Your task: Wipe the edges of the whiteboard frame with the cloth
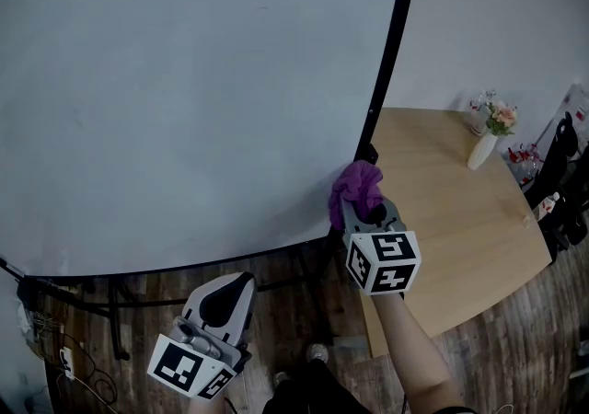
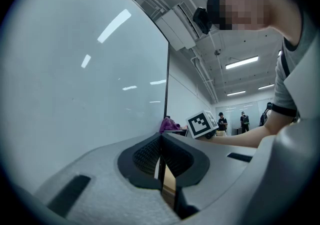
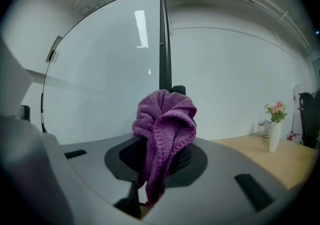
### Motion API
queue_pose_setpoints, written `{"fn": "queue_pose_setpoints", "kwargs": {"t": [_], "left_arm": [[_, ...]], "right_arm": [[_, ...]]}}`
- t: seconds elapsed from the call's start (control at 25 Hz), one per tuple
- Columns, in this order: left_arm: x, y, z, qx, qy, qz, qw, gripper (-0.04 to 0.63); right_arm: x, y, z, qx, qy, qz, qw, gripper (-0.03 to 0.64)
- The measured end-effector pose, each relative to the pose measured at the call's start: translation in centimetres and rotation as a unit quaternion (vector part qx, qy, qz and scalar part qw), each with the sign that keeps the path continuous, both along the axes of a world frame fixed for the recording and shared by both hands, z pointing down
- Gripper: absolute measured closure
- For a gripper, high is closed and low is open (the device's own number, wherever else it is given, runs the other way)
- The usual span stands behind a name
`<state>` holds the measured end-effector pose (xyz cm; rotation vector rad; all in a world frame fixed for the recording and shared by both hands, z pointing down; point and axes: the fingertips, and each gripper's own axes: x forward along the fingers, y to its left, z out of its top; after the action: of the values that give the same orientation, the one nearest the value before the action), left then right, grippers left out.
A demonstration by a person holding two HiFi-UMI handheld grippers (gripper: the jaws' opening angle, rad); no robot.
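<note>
Clamping the purple cloth (image 3: pixel 167 119) in our right claw (image 3: pixel 160 155), we hold it by the whiteboard frame (image 3: pixel 164 44), our left claw (image 2: pixel 161 151) closed and empty.

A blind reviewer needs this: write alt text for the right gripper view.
A bunched purple knitted cloth is clamped between the jaws of the grey right gripper, directly in front of the black vertical frame edge of a whiteboard. To the right stands a light wooden table with a white vase of flowers.

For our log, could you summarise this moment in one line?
right gripper: shut on cloth, at frame | left gripper: shut, empty
</note>
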<state>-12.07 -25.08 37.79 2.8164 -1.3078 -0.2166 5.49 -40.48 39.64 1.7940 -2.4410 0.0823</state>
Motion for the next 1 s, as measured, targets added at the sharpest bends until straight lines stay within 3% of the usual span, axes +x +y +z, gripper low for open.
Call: {"fn": "queue_pose_setpoints", "kwargs": {"t": [1.0], "left_arm": [[-0.2,-0.4,2.2,-0.023,-0.017,-0.01,0.9995,0.578]], "right_arm": [[0.1,-0.3,9.7,-0.078,0.012,0.005,0.997,0.54]]}}
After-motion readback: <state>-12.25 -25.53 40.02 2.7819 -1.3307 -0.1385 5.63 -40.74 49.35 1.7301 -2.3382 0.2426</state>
